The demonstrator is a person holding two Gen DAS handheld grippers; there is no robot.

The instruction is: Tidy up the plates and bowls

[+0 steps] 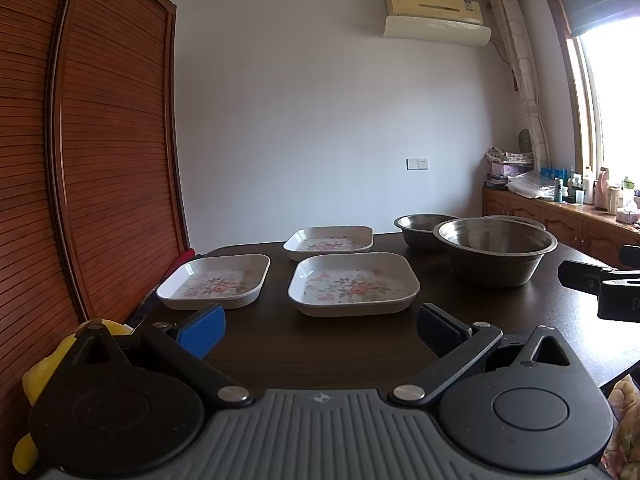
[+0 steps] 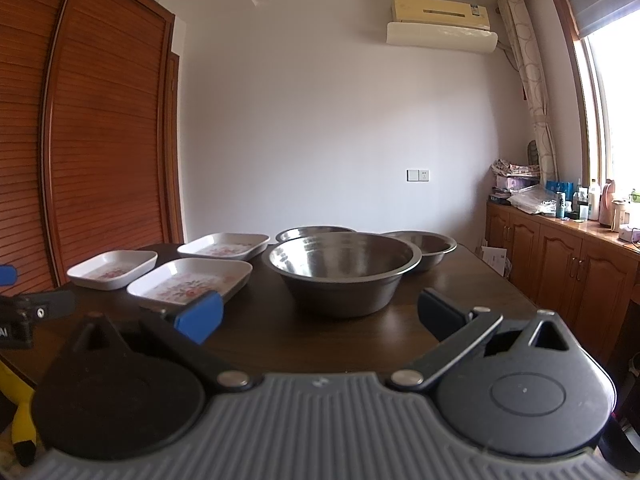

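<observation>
Left gripper (image 1: 320, 326) hovers level at the near edge of the dark wooden table (image 1: 500, 312), jaws spread wide with nothing between them, aimed at the plates. Over on the table's left side sit three square white plates with pink flower prints: the left plate (image 1: 214, 282) nearest the wardrobe (image 1: 100, 140), the near plate (image 1: 354, 283) just beside it, the far plate (image 1: 329, 242) behind them, all apart from one another and lying flat with nothing in them. Moving right, three steel bowls cluster together: the big bowl (image 2: 342, 270) in front, a second bowl (image 2: 314, 232) peeking out behind it, a third bowl (image 2: 424, 246) to its right, all upright and bare inside. Right gripper (image 2: 320, 316) is level too, jaws wide apart and holding nothing, lined up straight on the big bowl, short of it.
</observation>
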